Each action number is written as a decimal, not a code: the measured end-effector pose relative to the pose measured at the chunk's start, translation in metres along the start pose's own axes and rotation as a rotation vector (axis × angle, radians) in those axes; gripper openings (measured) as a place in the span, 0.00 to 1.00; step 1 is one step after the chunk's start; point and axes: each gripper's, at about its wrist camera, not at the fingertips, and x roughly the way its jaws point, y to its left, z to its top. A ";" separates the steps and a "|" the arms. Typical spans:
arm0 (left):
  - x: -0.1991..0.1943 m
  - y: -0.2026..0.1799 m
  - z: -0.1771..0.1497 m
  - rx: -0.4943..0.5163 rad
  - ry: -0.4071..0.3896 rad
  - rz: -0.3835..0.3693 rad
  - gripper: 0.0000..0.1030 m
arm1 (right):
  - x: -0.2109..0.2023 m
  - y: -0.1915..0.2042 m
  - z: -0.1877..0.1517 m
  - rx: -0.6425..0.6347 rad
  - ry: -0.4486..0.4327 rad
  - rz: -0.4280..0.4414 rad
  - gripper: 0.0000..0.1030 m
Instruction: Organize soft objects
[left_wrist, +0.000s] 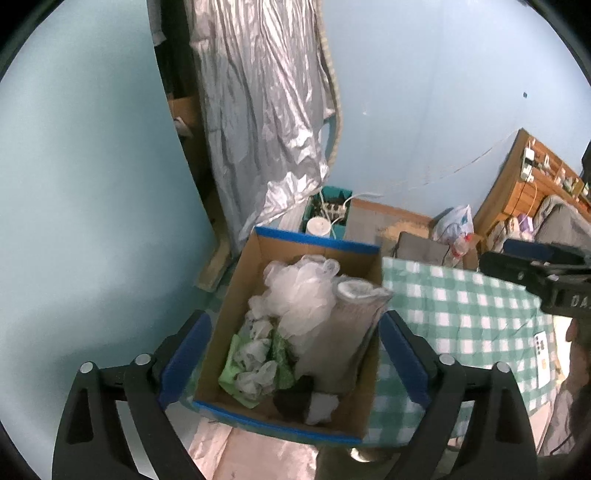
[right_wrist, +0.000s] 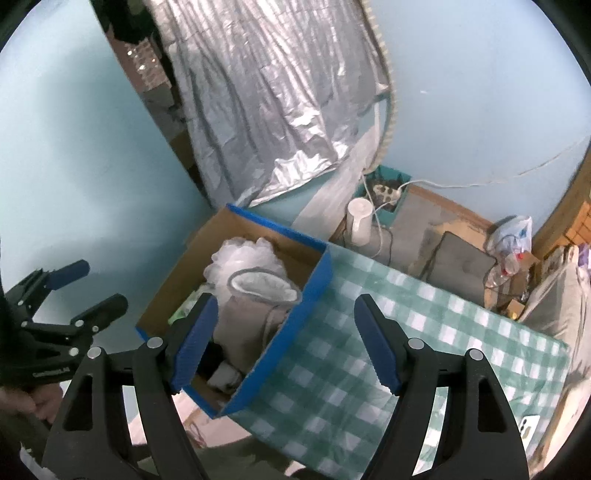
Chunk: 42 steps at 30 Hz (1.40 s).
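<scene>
A cardboard box (left_wrist: 240, 295) with blue-taped rims stands at the left end of a green checked tablecloth (left_wrist: 461, 314). Inside lie a white mesh bath sponge (left_wrist: 299, 295), a grey fleece-lined boot (left_wrist: 351, 332), green and white cloth (left_wrist: 251, 362) and a dark item with a white piece (left_wrist: 310, 400). My left gripper (left_wrist: 291, 358) is open and empty above the box. My right gripper (right_wrist: 286, 343) is open and empty over the box's right rim (right_wrist: 295, 325); the boot (right_wrist: 251, 306) and sponge (right_wrist: 236, 258) show there. Each gripper also shows in the other's view, the right (left_wrist: 543, 273) and the left (right_wrist: 85, 284).
A silver foil sheet (left_wrist: 266, 110) hangs on the blue wall behind. A white cylinder (right_wrist: 360, 221), a teal crate with a power strip (right_wrist: 386, 192), a grey cushion (right_wrist: 465, 262), a plastic bag (right_wrist: 513, 232) and wooden shelves (left_wrist: 535, 173) stand on the floor beyond. A phone (left_wrist: 543, 354) lies on the cloth.
</scene>
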 end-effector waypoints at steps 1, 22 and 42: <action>-0.004 -0.003 0.001 -0.005 -0.007 -0.002 0.99 | -0.003 -0.002 0.000 0.004 -0.004 -0.005 0.74; -0.020 -0.056 0.005 0.014 0.024 0.013 0.99 | -0.040 -0.035 -0.004 0.030 -0.037 -0.022 0.74; -0.021 -0.082 0.004 0.038 0.036 0.002 0.99 | -0.048 -0.044 -0.007 0.035 -0.035 -0.024 0.74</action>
